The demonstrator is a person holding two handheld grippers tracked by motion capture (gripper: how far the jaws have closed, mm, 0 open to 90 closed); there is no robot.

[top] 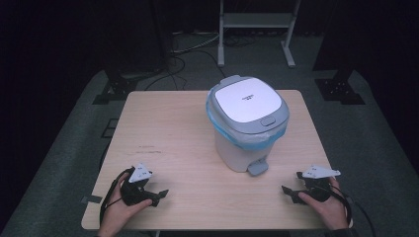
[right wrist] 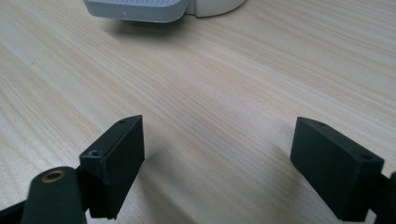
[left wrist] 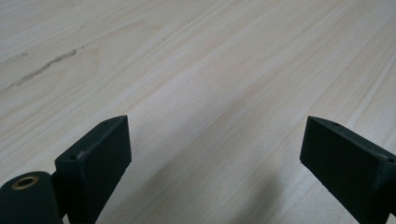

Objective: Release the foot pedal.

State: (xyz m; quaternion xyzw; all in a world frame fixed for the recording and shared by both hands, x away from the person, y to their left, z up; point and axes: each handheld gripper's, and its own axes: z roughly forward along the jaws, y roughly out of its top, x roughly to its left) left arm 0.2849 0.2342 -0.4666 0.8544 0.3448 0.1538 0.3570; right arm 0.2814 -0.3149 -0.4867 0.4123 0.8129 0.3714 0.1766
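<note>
A white pedal bin (top: 245, 123) with a grey-rimmed shut lid and a blue liner showing under the rim stands on the far right half of the wooden table (top: 168, 133). Its grey foot pedal (top: 257, 167) faces the near edge; the same pedal (right wrist: 140, 9) lies at the top of the right gripper view. My left gripper (top: 157, 193) rests near the front left edge, open, with bare wood between its jaws (left wrist: 215, 154). My right gripper (top: 292, 186) rests near the front right edge, open and holding nothing (right wrist: 217, 154), a short way from the pedal.
A dark scuff mark (top: 148, 148) lies on the table's left half. Beyond the table stand black stand legs (top: 113, 84), floor cables (top: 192, 47) and a light metal frame (top: 254, 24) on grey carpet.
</note>
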